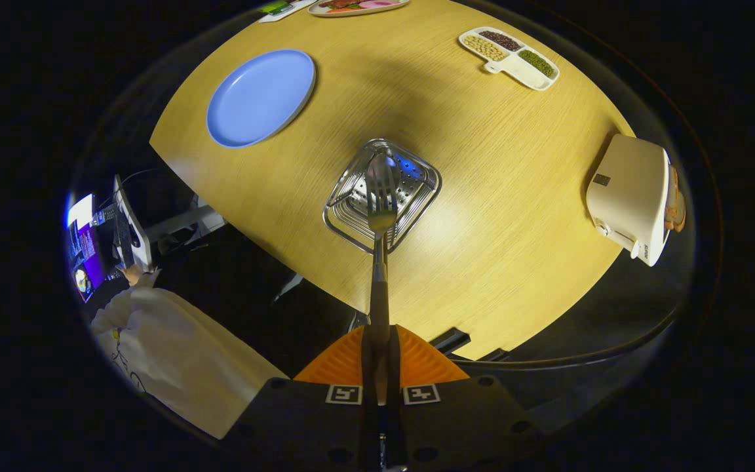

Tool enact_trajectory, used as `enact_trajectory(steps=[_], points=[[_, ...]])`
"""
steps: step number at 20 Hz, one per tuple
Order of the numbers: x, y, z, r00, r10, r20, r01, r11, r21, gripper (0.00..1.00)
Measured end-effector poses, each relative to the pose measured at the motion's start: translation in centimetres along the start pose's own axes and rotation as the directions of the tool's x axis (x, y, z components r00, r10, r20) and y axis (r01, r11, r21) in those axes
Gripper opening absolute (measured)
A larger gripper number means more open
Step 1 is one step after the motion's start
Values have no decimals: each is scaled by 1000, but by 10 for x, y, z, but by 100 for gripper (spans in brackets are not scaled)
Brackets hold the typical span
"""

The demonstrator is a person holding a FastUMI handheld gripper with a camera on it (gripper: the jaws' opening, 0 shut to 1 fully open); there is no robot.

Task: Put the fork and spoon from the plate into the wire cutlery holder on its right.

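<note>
Gripper (381,367) is clamping a fork (381,216) by its handle, both fingers pressing on it, handle running straight out ahead between them. I'm holding it over the wire cutlery holder (417,196), looking down into it. Fork tines are pointing into the holder's opening. A spoon (383,172) is sitting inside the holder already, bowl showing just beyond the fork's head, the two overlapping from this angle. Can't tell whether the fork tip is touching the spoon or the holder's perforated bottom.

Holder is standing on the table (482,262), near its front edge. Blue plate (261,97) is lying to the holder's left and further back, well apart from it, nothing on it.

Other stuff on the table: a divided tray (510,58) with beans or grains in three compartments, back right; a white toaster (633,196) at the right edge with something tan poking from its slot; another dish (358,5) with food at the far edge, mostly cut off.

Off the table to the left, a person's white sleeve (168,354) is showing, with a lit screen (86,255) beyond it.
</note>
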State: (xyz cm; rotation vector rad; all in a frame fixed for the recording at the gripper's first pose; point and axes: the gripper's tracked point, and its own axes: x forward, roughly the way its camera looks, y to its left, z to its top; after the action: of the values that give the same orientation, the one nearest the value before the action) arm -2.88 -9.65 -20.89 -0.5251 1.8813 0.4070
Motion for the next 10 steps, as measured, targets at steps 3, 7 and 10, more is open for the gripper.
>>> enact_trajectory(steps=[3,7,10], points=[[5,-3,9,998,-3,-66,2,1000,-11,9],[11,-1,29,994,10,-111,-12,1000,-24,9],[17,-1,40,993,18,-119,-20,1000,-17,13]])
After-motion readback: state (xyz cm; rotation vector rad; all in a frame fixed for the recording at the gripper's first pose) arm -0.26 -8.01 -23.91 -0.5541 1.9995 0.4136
